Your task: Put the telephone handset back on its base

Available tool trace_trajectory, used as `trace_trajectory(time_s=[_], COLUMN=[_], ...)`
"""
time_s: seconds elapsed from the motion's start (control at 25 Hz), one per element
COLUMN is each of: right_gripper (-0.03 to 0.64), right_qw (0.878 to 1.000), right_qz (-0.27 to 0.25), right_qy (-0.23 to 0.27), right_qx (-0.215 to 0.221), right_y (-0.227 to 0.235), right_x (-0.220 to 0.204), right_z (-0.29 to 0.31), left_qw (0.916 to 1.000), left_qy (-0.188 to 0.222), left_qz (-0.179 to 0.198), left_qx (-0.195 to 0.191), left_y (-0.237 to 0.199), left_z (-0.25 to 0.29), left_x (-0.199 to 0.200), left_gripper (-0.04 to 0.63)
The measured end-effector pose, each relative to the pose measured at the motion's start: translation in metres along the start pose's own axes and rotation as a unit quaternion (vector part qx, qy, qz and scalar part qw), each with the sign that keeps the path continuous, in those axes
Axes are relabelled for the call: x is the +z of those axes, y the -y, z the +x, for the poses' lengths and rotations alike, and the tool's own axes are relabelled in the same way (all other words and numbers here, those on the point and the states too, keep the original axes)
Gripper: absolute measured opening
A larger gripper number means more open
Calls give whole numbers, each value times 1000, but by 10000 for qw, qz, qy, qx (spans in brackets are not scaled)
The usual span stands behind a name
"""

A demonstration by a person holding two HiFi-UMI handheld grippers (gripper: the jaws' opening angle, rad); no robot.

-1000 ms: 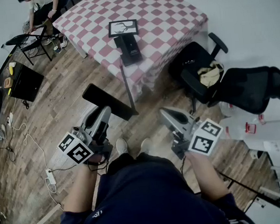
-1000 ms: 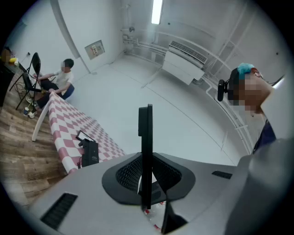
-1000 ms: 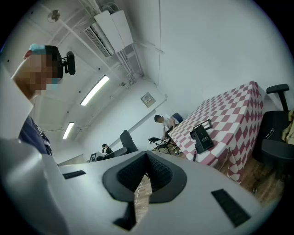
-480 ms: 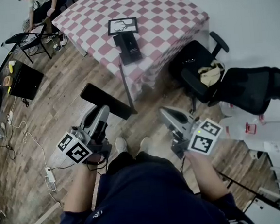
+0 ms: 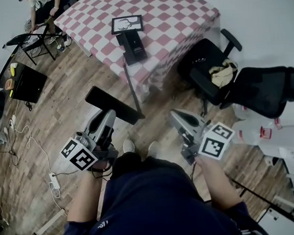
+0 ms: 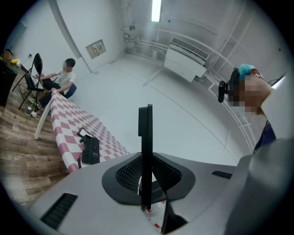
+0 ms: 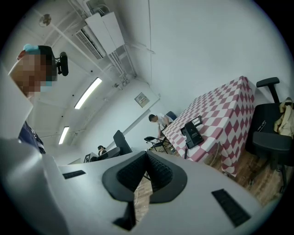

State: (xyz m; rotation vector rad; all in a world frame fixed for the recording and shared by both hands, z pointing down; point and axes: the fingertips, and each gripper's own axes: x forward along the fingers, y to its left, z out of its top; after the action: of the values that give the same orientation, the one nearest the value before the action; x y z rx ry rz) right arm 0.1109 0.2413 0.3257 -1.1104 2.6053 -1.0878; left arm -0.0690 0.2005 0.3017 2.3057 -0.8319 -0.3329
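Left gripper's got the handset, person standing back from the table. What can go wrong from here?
1. The thin black cord runs almost straight from the black telephone base to the flat black handset. A tug could drag the base, which sits near the edge of the red-and-white checkered table.
2. The left gripper fingers clamp a thin slab, so it may twist in the grip when seated.

Middle: bare floor (image 5: 73, 98) lies open up to the table (image 5: 179, 14).
Right: two office chairs (image 5: 199, 66) block that side of the table.
Left: folding chair (image 5: 25, 44), person (image 5: 37, 5) and black case (image 5: 25, 85) crowd that corner.
Front: a cord (image 5: 129, 88) hangs across the approach.
Tabletop: base (image 5: 131, 45) and frame (image 5: 126, 24) stand near the edge, with free cloth on either side.
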Motion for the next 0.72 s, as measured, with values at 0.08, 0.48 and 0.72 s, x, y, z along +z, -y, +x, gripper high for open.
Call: trace_trajectory(time_s=[0.08,0.48,0.72], right_gripper=[17,17,17], right_qw=[10000,9997,9994], right_qz=[-9,-84,-36], right_qy=[-27,-165,-187], right_qx=[-13,-163,-286], right_y=[2,23,42], right_x=[2,11,23], right_z=[0,22,49], left_qw=[10000,9999,9997], left_qy=[-7,8,-98], left_qz=[-10,-144,-195], left_qx=[2,-9,-96], left_y=[-1,-27,-54], left_z=[2,21,43], left_x=[1,5,15], left_gripper=[91,91,91])
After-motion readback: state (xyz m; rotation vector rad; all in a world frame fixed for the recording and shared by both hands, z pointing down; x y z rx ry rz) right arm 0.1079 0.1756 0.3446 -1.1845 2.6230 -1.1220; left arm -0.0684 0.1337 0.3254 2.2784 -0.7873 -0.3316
